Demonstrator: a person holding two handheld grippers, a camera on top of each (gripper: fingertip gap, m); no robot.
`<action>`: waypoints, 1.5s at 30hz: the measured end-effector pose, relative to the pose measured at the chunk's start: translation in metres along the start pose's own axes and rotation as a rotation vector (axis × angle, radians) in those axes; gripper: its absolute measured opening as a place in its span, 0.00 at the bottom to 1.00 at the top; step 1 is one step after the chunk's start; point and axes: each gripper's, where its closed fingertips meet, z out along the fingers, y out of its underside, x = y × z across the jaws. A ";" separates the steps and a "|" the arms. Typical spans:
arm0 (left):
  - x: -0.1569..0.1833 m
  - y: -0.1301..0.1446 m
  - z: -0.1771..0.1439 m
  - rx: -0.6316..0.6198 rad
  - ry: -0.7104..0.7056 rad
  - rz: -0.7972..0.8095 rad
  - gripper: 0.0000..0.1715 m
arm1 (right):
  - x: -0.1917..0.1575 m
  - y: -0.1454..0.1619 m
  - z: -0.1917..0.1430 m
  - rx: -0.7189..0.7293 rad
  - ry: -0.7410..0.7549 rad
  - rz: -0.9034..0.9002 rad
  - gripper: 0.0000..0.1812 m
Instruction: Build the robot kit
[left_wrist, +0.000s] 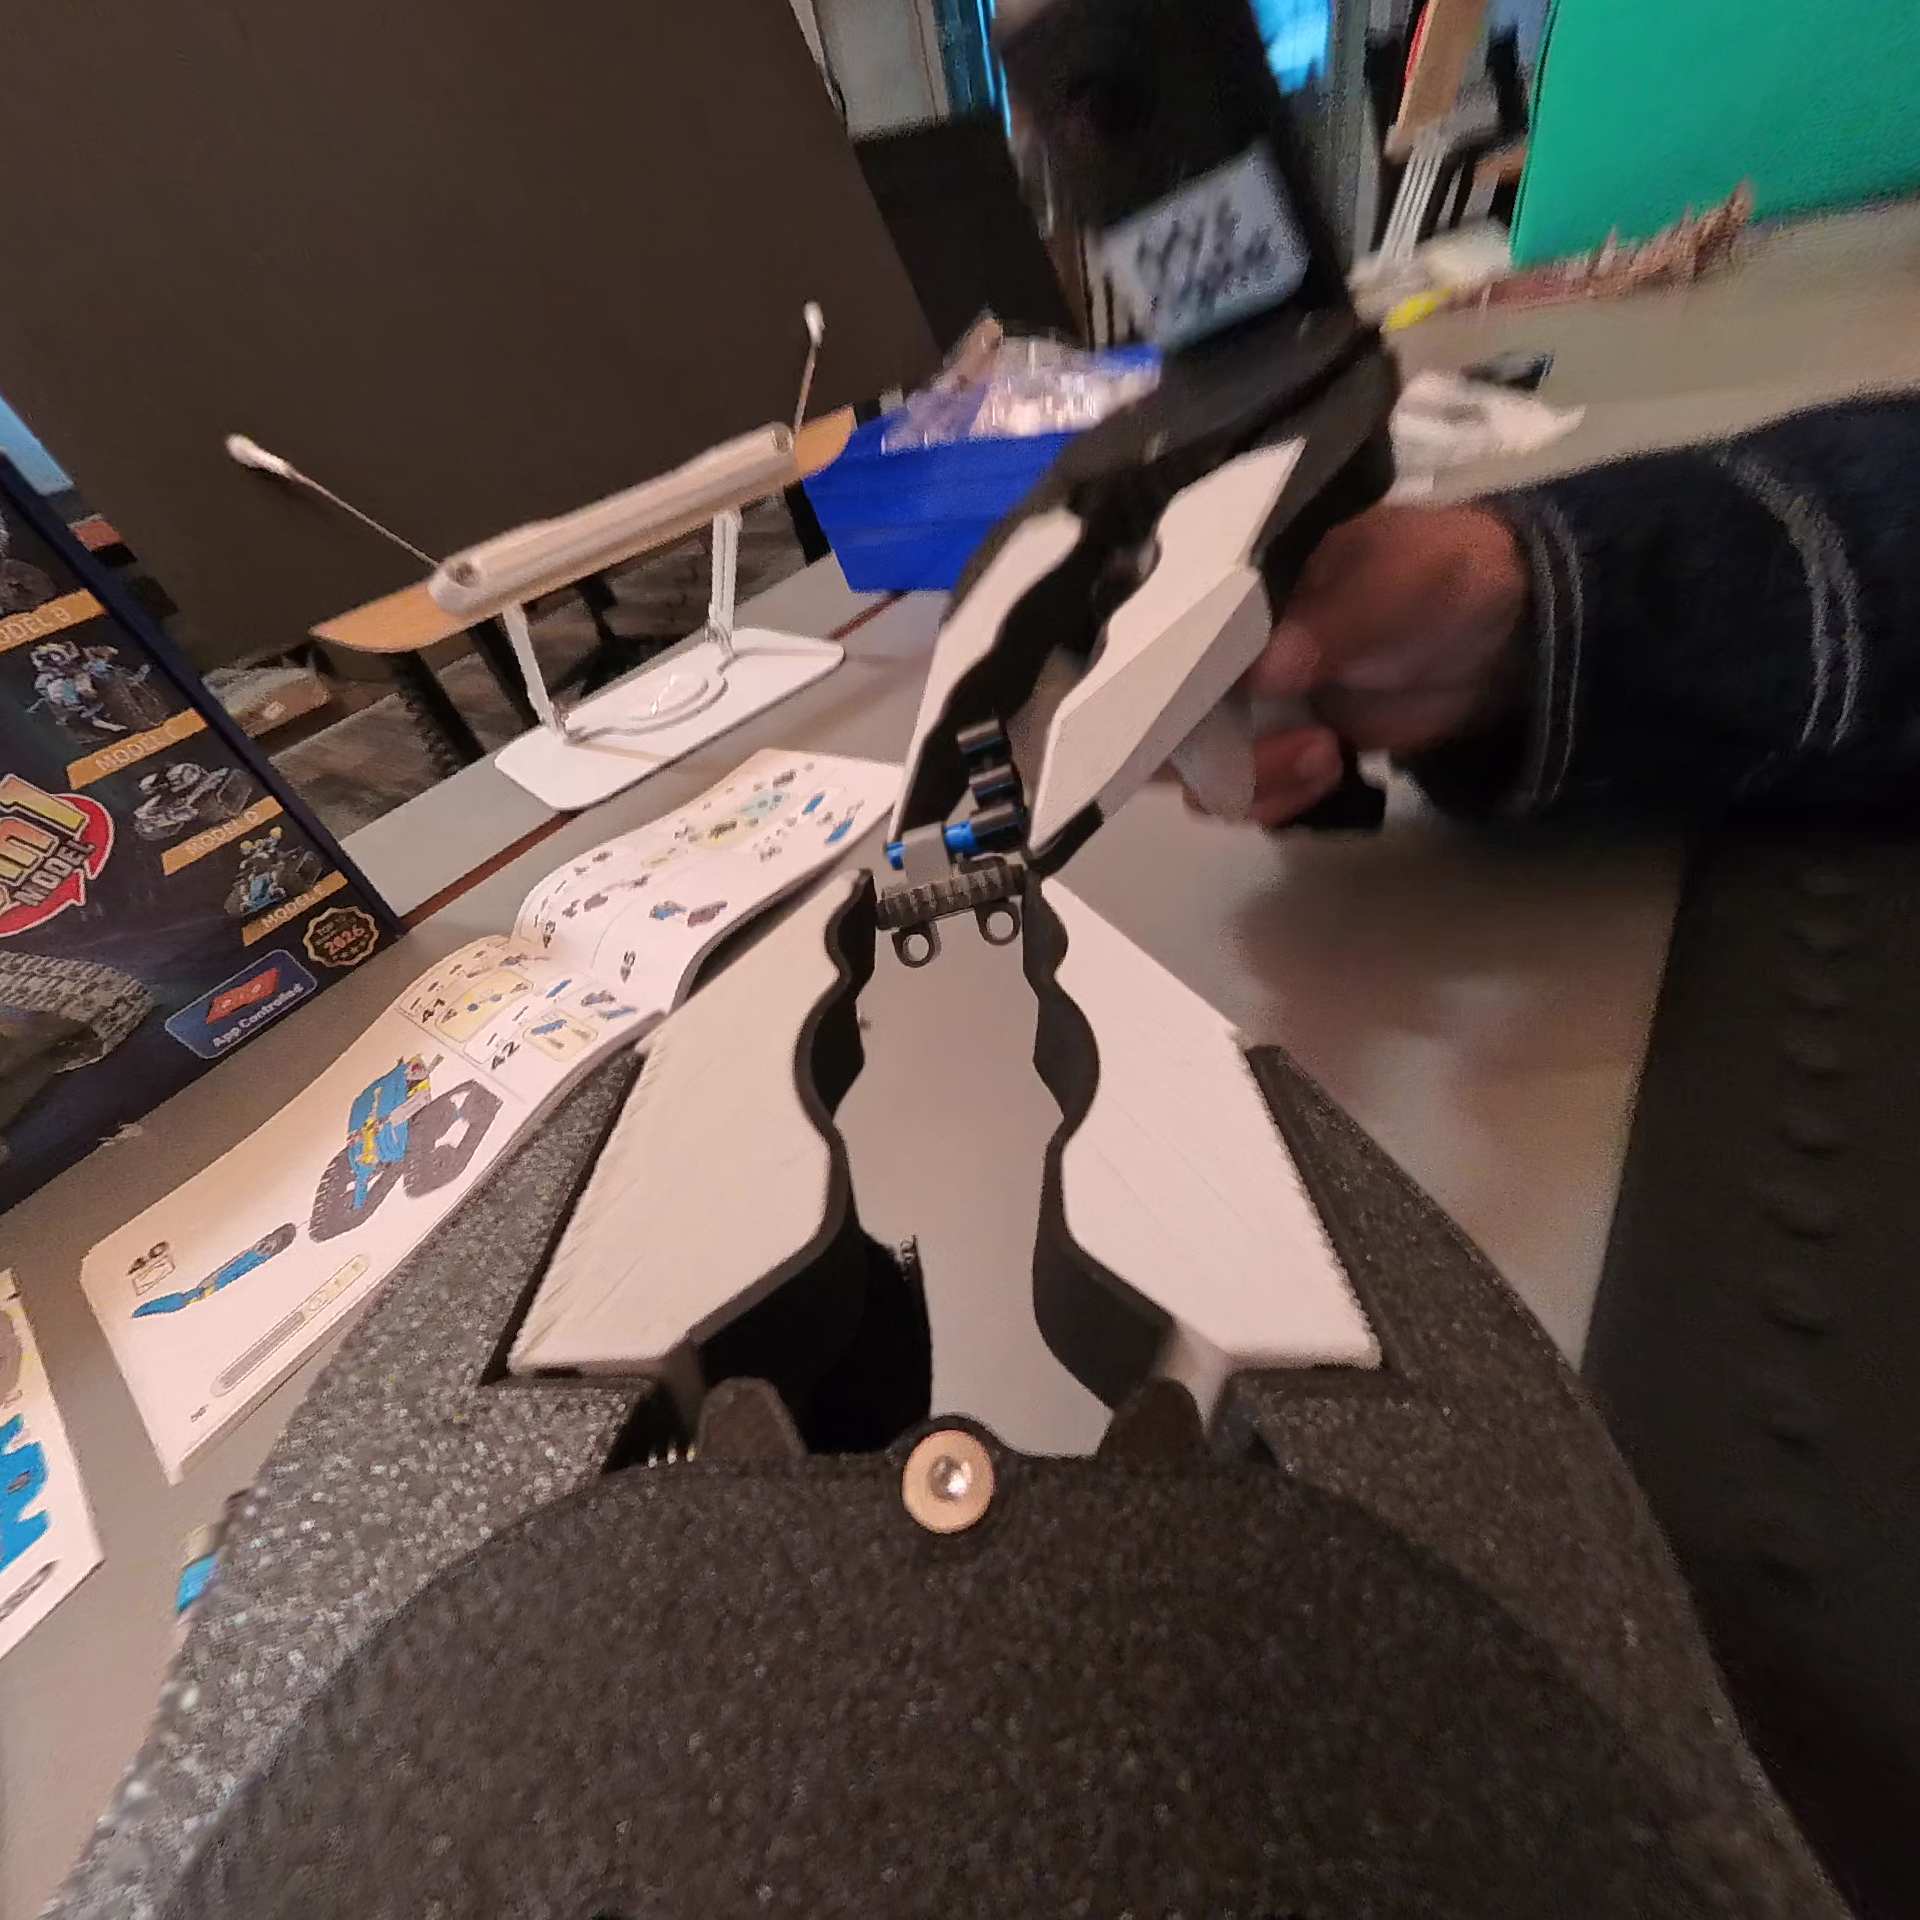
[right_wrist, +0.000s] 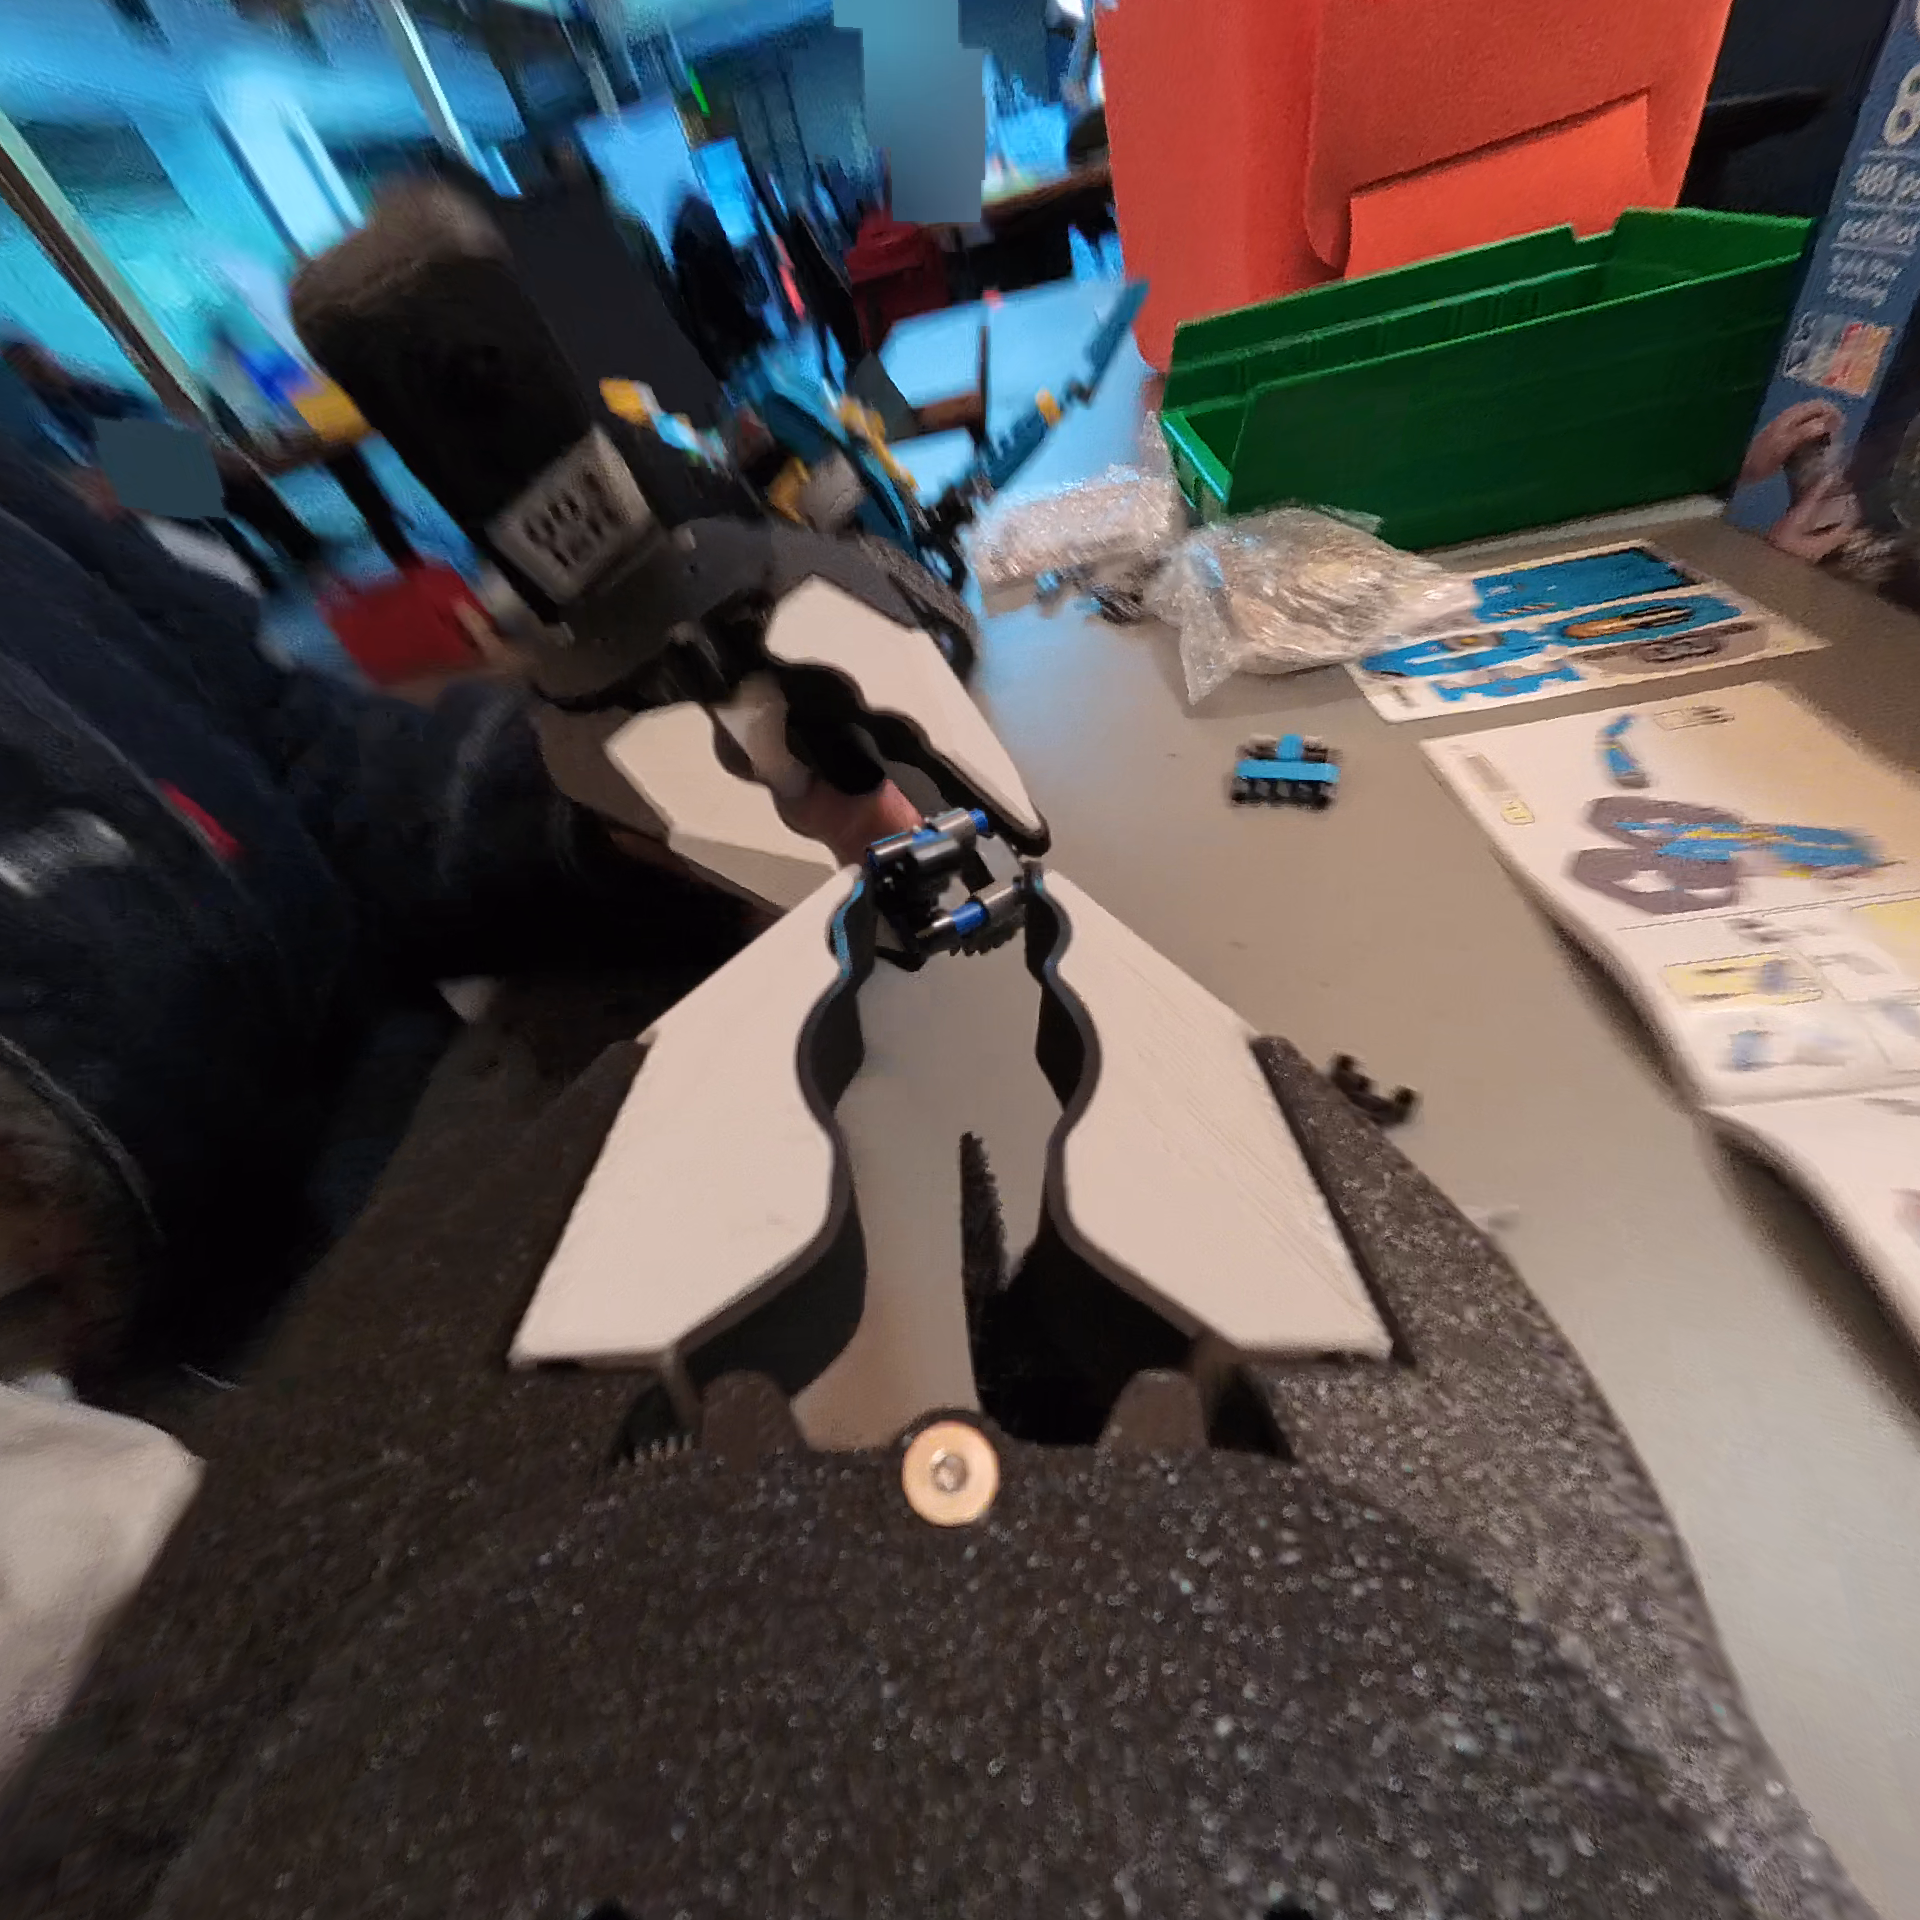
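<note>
1. Left gripper (left_wrist: 951, 899) is clamping its fingertips on a small dark toothed brick piece (left_wrist: 951, 904), held right at the tips above the grey table (left_wrist: 1403, 987).
2. Right gripper (right_wrist: 951, 914) is closing on a black-and-blue brick assembly (right_wrist: 935, 883), also right at its tips.
3. The two pieces are meeting tip to tip; whether they are actually joined cannot be told.
4. A hand (left_wrist: 1392, 655) is gripping the right gripper's handle.
5. Open instruction booklet (left_wrist: 499, 1029) is lying on the table left of the left gripper; a blue bin (left_wrist: 914, 509) is sitting farther ahead.
6. Ahead-right of the right gripper: small blue brick build (right_wrist: 1285, 774), plastic bag (right_wrist: 1288, 592), green bin (right_wrist: 1475, 395).
</note>
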 end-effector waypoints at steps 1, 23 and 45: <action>0.000 0.008 0.002 -0.045 -0.008 0.035 0.16 | 0.002 0.006 -0.003 -0.064 0.046 -0.105 0.14; 0.032 0.042 0.014 -0.225 0.102 0.185 0.16 | -0.010 0.050 -0.010 -0.404 0.010 -0.441 0.09; 0.013 -0.003 0.004 0.059 0.154 -0.274 0.46 | -0.023 -0.008 -0.021 0.027 -0.080 -0.222 0.07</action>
